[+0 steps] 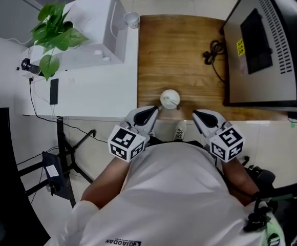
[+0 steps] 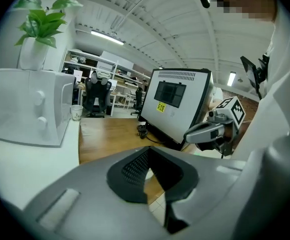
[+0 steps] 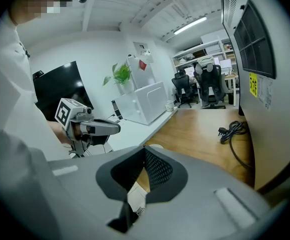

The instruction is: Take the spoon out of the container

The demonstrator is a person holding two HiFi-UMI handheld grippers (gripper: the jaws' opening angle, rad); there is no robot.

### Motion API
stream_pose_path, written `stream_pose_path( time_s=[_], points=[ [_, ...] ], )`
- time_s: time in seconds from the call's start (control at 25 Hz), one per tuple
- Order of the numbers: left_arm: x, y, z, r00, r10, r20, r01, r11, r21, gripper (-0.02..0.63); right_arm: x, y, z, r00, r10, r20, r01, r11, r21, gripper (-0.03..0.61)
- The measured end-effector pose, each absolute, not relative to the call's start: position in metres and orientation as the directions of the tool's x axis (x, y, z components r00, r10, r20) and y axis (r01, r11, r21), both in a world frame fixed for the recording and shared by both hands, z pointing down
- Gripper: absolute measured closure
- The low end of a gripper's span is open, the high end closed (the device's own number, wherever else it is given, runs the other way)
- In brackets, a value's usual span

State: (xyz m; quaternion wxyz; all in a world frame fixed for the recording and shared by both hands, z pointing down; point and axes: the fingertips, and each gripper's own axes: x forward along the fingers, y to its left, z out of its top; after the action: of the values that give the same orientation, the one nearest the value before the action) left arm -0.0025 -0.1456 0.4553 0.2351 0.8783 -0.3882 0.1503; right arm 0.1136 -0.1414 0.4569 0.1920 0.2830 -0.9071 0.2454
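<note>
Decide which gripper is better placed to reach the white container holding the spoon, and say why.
Left, probably. In the head view the left gripper lies close beside the container; the right gripper is farther away. Both have their jaws together and would need to open first.

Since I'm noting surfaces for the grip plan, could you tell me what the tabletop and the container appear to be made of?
The tabletop looks like wood or wood-look laminate: brown grain streaks, soft sheen. The container seems smooth white plastic or ceramic, plain and slightly glossy; I cannot tell which.

Wooden table [image 1: 179,50] adjoins white counter [image 1: 97,94] above pale floor [image 1: 20,142].
</note>
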Motion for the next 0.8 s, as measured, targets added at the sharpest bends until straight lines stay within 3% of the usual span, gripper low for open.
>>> stream_pose_path(
  time_s=[0.8],
  points=[
    [-0.031, -0.149, 0.478, 0.745, -0.498, 0.445, -0.655, -0.674, 0.342, 0.609, 0.082, -0.154, 0.487, -0.654, -0.507, 0.561, -0.731, 0.613, -0.299, 0.552]
  ],
)
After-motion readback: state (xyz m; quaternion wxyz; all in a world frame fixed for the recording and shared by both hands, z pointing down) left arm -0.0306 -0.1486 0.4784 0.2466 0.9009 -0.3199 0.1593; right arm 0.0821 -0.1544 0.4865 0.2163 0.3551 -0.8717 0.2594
